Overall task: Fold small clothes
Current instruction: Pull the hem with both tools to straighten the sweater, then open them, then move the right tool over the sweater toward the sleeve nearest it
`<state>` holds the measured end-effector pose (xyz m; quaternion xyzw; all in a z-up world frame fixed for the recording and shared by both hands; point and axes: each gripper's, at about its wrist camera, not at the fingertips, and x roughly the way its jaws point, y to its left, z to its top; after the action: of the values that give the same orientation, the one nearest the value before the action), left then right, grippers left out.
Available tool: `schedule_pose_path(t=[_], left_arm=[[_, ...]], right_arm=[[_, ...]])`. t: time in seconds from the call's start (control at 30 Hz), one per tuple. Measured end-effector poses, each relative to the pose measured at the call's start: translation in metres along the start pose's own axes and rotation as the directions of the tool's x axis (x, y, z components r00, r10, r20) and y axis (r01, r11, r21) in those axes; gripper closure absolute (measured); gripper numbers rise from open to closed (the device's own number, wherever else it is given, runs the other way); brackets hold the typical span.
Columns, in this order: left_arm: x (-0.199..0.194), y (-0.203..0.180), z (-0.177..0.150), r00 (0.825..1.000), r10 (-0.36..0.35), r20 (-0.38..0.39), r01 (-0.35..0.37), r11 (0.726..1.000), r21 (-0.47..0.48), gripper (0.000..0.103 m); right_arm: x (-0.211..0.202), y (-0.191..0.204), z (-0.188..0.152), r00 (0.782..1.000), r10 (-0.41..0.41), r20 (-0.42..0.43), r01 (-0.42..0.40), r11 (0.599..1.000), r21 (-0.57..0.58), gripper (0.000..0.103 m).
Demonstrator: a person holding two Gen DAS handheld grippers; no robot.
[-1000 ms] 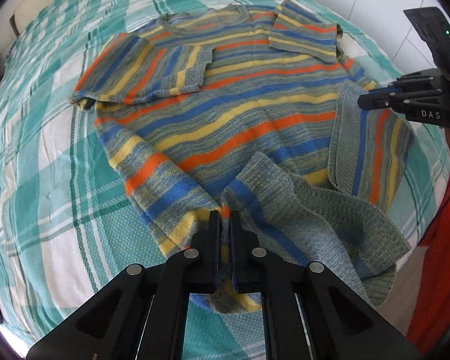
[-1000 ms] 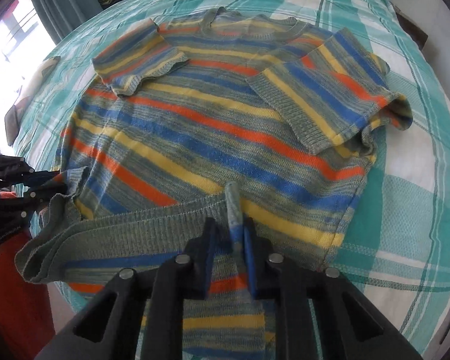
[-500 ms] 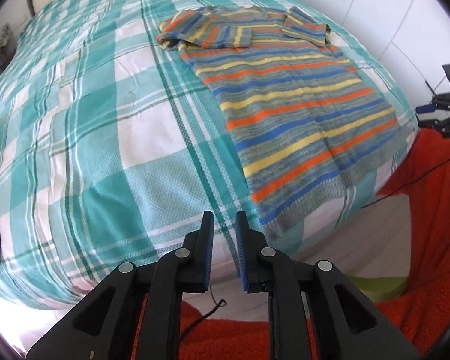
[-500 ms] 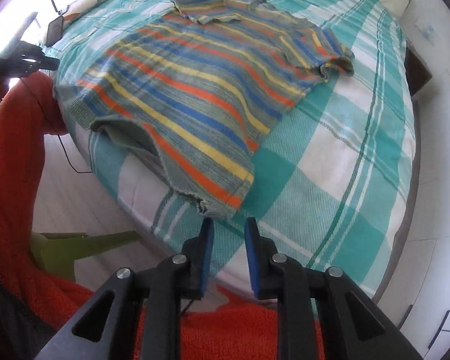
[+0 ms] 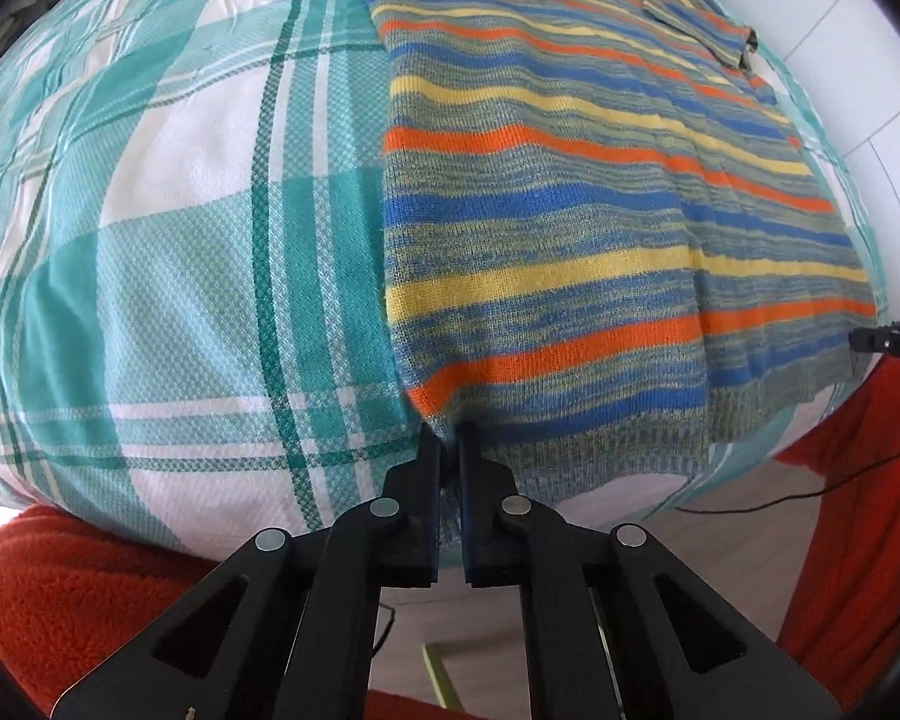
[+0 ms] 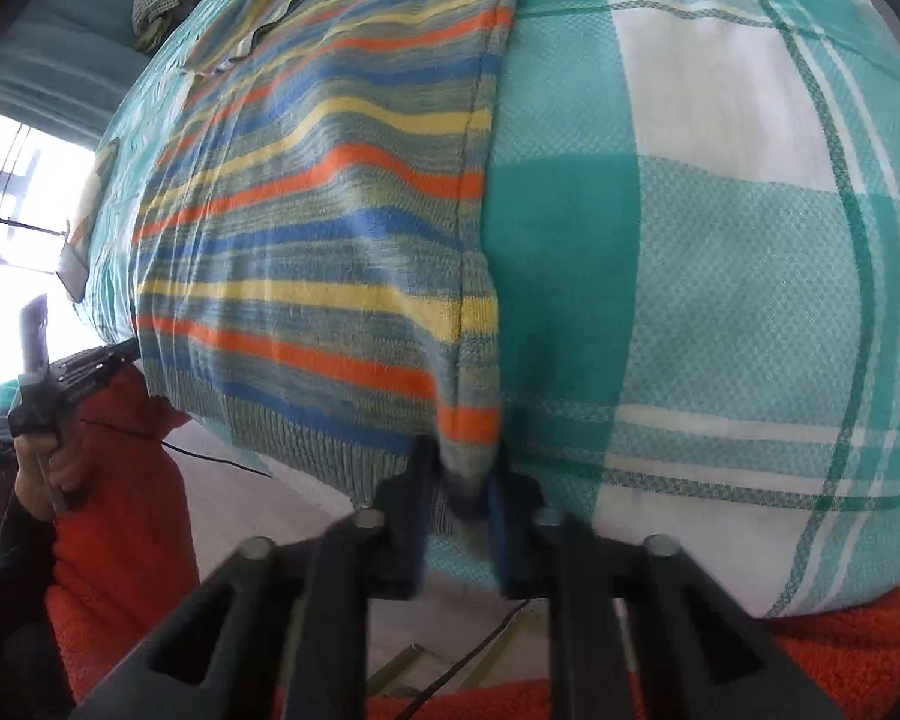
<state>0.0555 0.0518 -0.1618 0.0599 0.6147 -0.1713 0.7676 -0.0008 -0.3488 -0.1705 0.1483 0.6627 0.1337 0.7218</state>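
A striped knit sweater in blue, orange, yellow and grey-green lies flat on the bed, its ribbed hem hanging over the near edge. Its sleeves are folded onto its chest at the far end. My left gripper is shut on the sweater's left hem corner. My right gripper is shut on the right hem corner of the sweater, with knit bunched between the fingers. The right gripper's tip shows at the right edge of the left wrist view; the left gripper shows at the left edge of the right wrist view.
The bed has a teal and white plaid cover, also seen in the right wrist view. An orange fleece garment fills the near foreground. A black cable runs over the floor. Folded cloth lies far back.
Both grippers let go of the folded-over hem, drew back past the bed edge, then came in low and shut on the two hem corners. The sweater now lies unfolded, full length.
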Motion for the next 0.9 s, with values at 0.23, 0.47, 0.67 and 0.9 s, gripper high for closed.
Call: schedule_pose_path(t=[0.23, 0.47, 0.67, 0.9], left_arm=[[-0.005, 0.008, -0.015, 0.993, 0.116, -0.004, -0.116, 0.992, 0.042, 0.101], [0.005, -0.006, -0.011, 0.981, 0.193, -0.017, -0.192, 0.981, 0.031, 0.092], [-0.065, 0.037, -0.011, 0.951, 0.187, 0.247, -0.151, 0.976, -0.16, 0.013], [-0.041, 0.09, 0.105, 0.875, 0.273, 0.4, -0.204, 0.957, -0.207, 0.013]], right_arm=[[-0.021, 0.01, -0.023, 0.991, -0.134, 0.0, 0.134, 0.991, -0.007, 0.099], [0.009, -0.003, -0.006, 0.989, -0.148, -0.015, 0.149, 0.984, 0.1, 0.091], [-0.066, 0.004, -0.026, 0.925, -0.272, 0.266, 0.24, 0.959, 0.149, 0.045], [-0.119, 0.019, -0.04, 0.657, -0.451, 0.604, 0.269, 0.889, 0.372, 0.03]])
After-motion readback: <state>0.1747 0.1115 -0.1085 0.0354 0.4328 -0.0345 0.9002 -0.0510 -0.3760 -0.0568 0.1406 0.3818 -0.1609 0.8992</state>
